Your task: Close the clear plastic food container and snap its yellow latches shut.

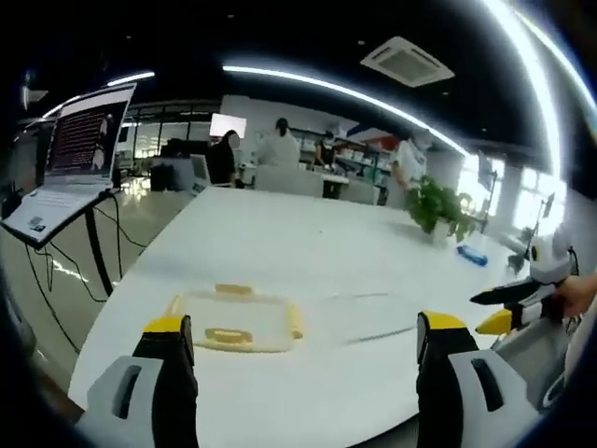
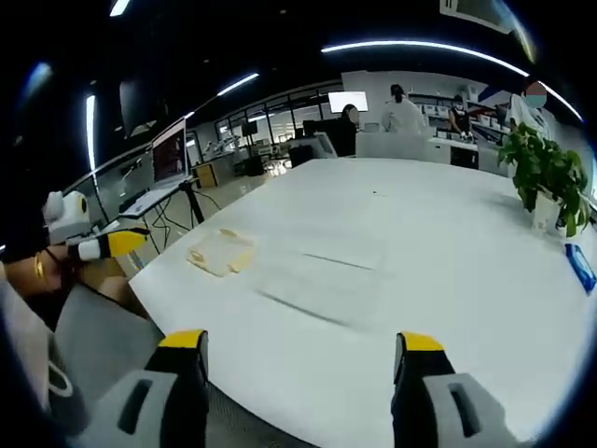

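so the container (image 1: 235, 320) sits flat near the desk (image 1: 308, 243) edge, right in front of the left tongs (image 1: 303, 350), which are spread wide and empty; right tongs (image 2: 303, 359) too. I'd come in low, press the lid down evenly first, then do each yellow latch (image 1: 227, 335)

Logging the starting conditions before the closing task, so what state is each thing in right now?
food container: flat on the white table, untouched; whether its latches are snapped can't be told
left tongs: open, empty
right tongs: open, empty
laptop: open, screen lit
potted plant: upright
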`<state>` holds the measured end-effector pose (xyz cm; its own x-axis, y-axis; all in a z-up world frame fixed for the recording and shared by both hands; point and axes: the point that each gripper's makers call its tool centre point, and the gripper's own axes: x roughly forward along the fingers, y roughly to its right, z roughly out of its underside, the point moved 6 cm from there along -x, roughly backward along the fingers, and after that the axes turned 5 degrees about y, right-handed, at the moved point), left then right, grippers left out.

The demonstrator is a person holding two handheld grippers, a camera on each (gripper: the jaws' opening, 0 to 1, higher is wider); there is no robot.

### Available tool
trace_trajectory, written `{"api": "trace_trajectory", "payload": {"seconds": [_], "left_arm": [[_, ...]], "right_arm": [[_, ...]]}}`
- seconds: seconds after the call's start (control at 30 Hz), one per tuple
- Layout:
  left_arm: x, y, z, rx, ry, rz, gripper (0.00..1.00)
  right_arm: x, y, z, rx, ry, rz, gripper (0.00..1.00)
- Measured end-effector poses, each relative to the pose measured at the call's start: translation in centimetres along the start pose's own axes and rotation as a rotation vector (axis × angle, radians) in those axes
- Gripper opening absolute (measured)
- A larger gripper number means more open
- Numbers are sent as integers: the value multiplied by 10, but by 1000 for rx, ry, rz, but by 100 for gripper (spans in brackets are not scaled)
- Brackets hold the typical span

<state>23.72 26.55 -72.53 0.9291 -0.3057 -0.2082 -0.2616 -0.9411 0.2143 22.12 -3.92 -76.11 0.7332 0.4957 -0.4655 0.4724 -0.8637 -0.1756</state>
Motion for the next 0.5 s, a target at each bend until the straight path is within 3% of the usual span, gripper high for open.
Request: {"api": "trace_trajectory", "payload": {"seconds": [0.23, 0.33, 0.5], "left_arm": [[-3, -14, 2, 8, -25, -15, 99], [-2, -21, 13, -1, -121, 14, 99], [2, -39, 17, 12, -148, 4, 99]], "right_arm": [[2, 1, -13, -54, -4, -30, 82], [7, 0, -19, -69, 2, -58, 81], [21, -2, -22, -81, -10, -97, 81]]}}
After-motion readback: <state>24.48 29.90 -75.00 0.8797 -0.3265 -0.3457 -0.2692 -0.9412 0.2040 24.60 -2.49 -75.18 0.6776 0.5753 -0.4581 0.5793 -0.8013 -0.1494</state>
